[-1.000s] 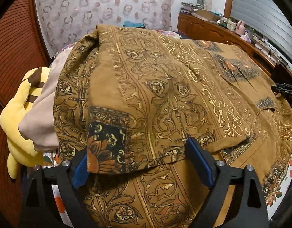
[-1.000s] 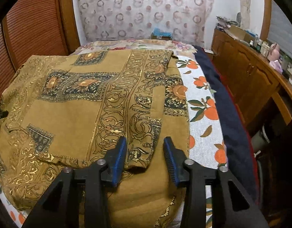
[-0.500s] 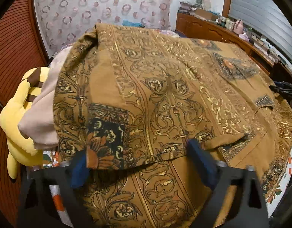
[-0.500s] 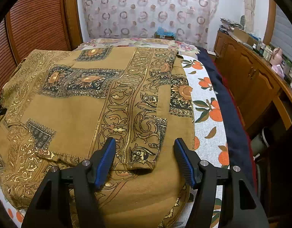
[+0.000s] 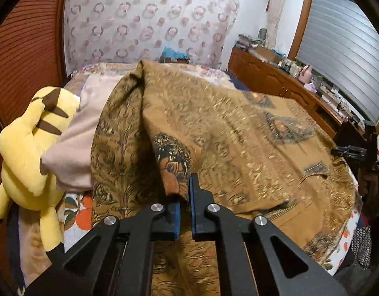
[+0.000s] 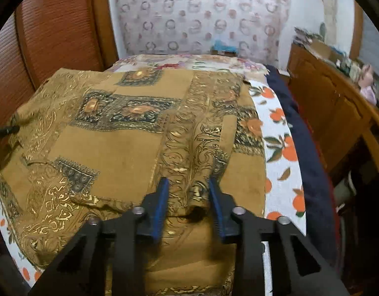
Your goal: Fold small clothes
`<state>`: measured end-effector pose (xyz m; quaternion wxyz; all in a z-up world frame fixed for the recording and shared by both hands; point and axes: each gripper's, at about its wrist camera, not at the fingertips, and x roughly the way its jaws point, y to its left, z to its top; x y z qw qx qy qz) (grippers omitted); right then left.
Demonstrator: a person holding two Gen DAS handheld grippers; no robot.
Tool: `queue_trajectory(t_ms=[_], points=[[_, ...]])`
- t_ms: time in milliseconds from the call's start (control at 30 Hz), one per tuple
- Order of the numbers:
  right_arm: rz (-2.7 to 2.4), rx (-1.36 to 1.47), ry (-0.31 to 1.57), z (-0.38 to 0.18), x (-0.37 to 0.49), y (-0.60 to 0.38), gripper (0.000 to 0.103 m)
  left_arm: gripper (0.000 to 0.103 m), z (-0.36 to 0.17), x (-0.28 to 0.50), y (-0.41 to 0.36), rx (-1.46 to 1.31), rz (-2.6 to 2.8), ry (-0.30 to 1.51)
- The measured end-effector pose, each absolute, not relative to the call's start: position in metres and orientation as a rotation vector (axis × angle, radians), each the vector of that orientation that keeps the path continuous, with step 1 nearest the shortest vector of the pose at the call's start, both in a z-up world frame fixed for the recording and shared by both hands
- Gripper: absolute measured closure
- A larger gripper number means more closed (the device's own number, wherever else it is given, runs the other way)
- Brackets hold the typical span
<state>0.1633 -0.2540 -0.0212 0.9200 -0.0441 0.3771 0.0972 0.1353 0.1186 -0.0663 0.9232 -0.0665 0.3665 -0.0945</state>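
Observation:
A brown garment (image 5: 238, 128) with gold scrollwork and dark patterned panels lies spread over the bed. My left gripper (image 5: 185, 197) is shut on a folded edge of it, and the pinched cloth rises in a ridge above the blue pads. In the right wrist view the same garment (image 6: 115, 148) fills the near bed. My right gripper (image 6: 188, 190) is closing at its near right edge, where a bunched fold of cloth fills the gap between the blue pads and touches both. Each gripper shows small at the edge of the other view.
A yellow plush toy (image 5: 29, 148) and a beige cloth (image 5: 73, 143) sit left of the garment. An orange-print sheet (image 6: 280, 153) and a dark blue blanket (image 6: 305, 133) run along the bed's right side. A wooden cabinet (image 6: 337, 113) with clutter stands beyond.
The left jaws went from wide open to shut on the garment's edge and lifted it into a ridge. The right jaws widened, then narrowed onto the fold.

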Motion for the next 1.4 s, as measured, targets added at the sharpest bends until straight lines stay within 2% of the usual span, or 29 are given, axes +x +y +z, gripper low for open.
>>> queue_trajectory(t_ms=[133,533,833,1100,1167,1233,1333,1400], points=[[0.205,-0.065,0.769,-0.020,0.163,-0.259,0.097,0.098,-0.054,0.130,0.114,-0.119,-0.197,0.708],[0.281,0.063,0.592,0.038,0.097,-0.284,0.099,0.098,-0.003,0.078,0.126,-0.196,-0.213,0.566],[0.317,0.034,0.614,0.027,0.037,-0.279,0.099,0.098,-0.031,0.038,0.142,-0.231,-0.159,0.617],[0.278,0.000,0.725,0.009,0.040,-0.276,0.099,0.098,-0.078,0.036,0.135,-0.215,-0.128,0.735],[0.261,-0.009,0.725,0.009,0.039,-0.277,0.089,0.098,-0.084,0.034,0.136,-0.220,-0.123,0.749],[0.236,-0.007,0.717,0.012,0.041,-0.280,0.074,0.098,-0.087,0.033,0.136,-0.221,-0.119,0.755],[0.208,-0.013,0.712,0.014,0.038,-0.285,0.063,0.098,-0.090,0.032,0.138,-0.228,-0.118,0.760],[0.167,-0.009,0.715,0.011,0.036,-0.293,0.062,0.098,-0.091,0.032,0.137,-0.226,-0.113,0.764]])
